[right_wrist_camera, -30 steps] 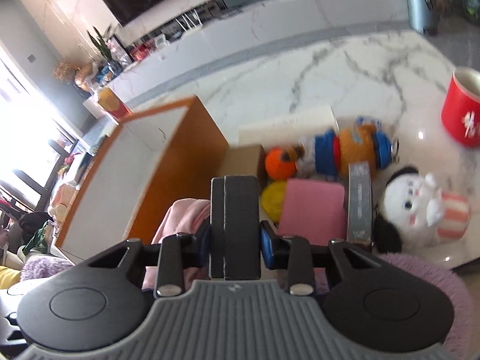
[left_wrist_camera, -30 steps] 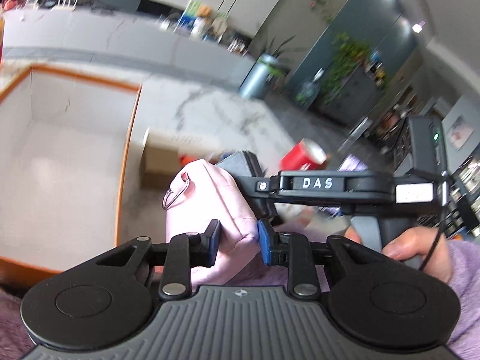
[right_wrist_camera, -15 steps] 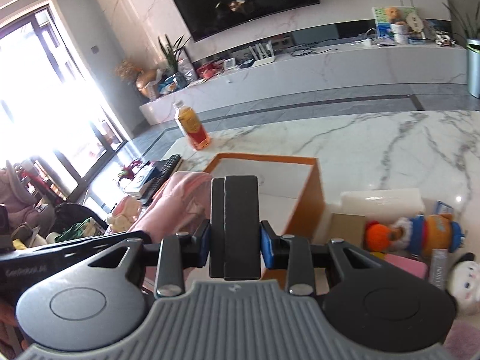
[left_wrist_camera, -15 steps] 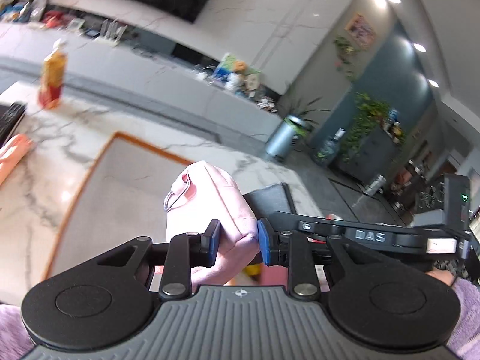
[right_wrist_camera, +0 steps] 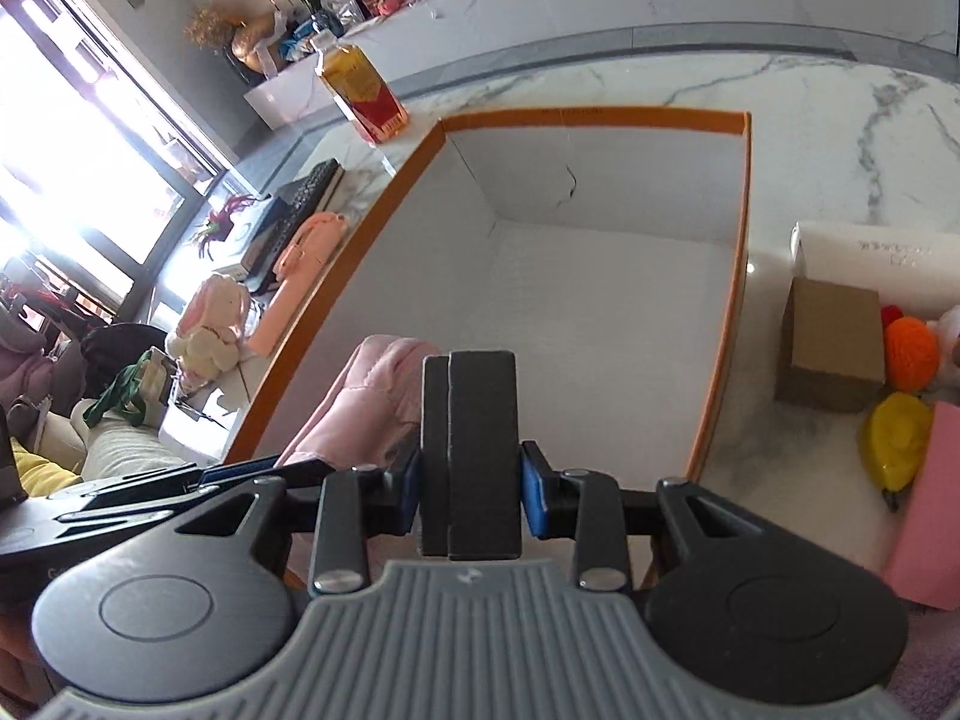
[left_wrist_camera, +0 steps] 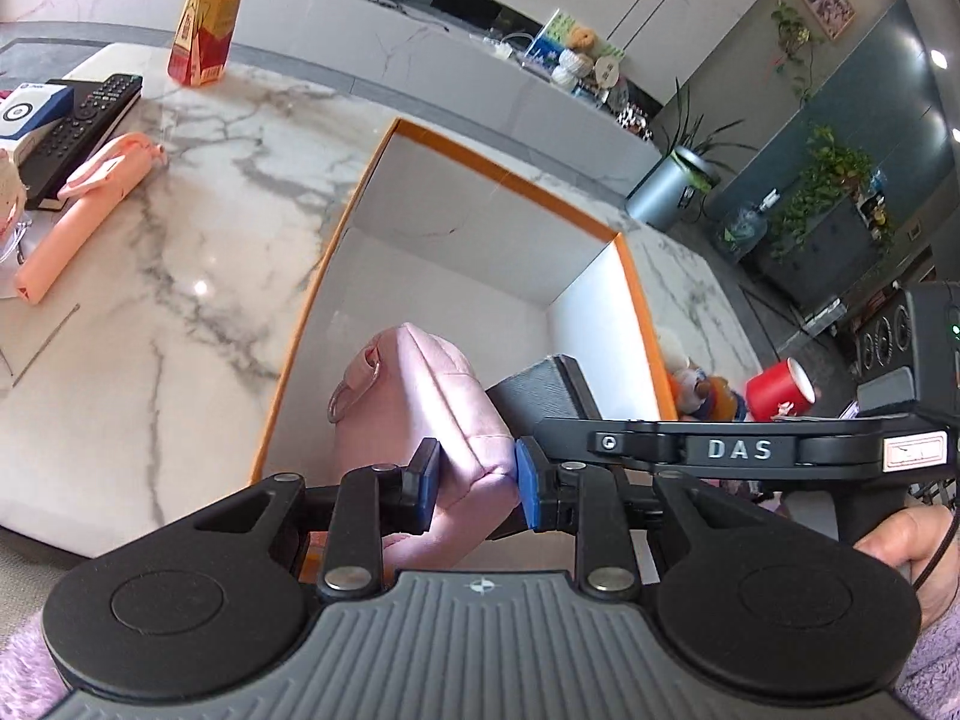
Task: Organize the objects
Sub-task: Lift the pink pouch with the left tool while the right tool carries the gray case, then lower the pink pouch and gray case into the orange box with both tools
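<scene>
My left gripper (left_wrist_camera: 477,483) is shut on a pink padded pouch (left_wrist_camera: 414,408) with a metal ring, held over the near end of the orange-rimmed white box (left_wrist_camera: 498,171). My right gripper (right_wrist_camera: 469,483) is shut on a black rectangular case (right_wrist_camera: 471,438), held over the same box (right_wrist_camera: 600,114) next to the pouch (right_wrist_camera: 372,396). The case also shows in the left wrist view (left_wrist_camera: 540,390), with the right gripper's body beside it. The box floor looks bare.
Left of the box lie a pink roll (left_wrist_camera: 84,210), a remote (left_wrist_camera: 84,120) and a juice bottle (left_wrist_camera: 207,18). Right of it are a brown carton (right_wrist_camera: 831,351), orange and yellow toys (right_wrist_camera: 903,390), a pink box (right_wrist_camera: 930,504) and a red cup (left_wrist_camera: 780,397).
Both grippers have swung with their loads from beside the toys to above the open box, which now fills the middle of both views. Their holds have not changed.
</scene>
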`<action>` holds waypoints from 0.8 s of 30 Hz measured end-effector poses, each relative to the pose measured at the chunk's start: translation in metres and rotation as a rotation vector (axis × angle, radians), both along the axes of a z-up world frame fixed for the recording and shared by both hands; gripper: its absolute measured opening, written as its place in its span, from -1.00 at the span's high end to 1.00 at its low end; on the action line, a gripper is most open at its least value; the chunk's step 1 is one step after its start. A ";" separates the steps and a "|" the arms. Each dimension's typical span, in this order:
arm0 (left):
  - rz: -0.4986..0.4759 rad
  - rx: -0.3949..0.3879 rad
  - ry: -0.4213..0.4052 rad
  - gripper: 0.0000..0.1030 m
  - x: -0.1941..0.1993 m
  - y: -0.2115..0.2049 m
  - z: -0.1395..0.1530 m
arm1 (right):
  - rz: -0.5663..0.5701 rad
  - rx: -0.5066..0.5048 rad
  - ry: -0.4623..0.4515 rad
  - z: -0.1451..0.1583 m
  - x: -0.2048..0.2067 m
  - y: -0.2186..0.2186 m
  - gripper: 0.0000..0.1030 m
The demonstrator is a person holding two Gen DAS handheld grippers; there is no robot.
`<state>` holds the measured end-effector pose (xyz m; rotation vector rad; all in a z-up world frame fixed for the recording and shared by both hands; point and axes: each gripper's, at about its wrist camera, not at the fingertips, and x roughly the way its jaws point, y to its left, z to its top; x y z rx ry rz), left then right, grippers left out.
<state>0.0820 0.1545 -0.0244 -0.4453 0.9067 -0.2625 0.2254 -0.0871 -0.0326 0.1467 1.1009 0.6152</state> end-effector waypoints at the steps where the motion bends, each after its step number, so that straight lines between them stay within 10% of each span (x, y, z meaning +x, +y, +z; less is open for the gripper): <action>1: -0.005 0.002 0.010 0.39 0.000 0.002 -0.001 | 0.003 -0.003 0.007 -0.004 0.000 0.003 0.31; 12: -0.072 0.211 0.024 0.30 -0.009 0.004 0.005 | -0.008 -0.012 0.059 -0.025 -0.006 0.026 0.31; 18: -0.062 0.316 -0.099 -0.37 -0.029 0.002 0.031 | -0.002 0.001 0.055 -0.021 -0.010 0.034 0.31; 24: -0.051 0.364 0.001 -0.50 -0.015 0.011 0.019 | -0.018 0.006 0.059 -0.021 -0.010 0.041 0.31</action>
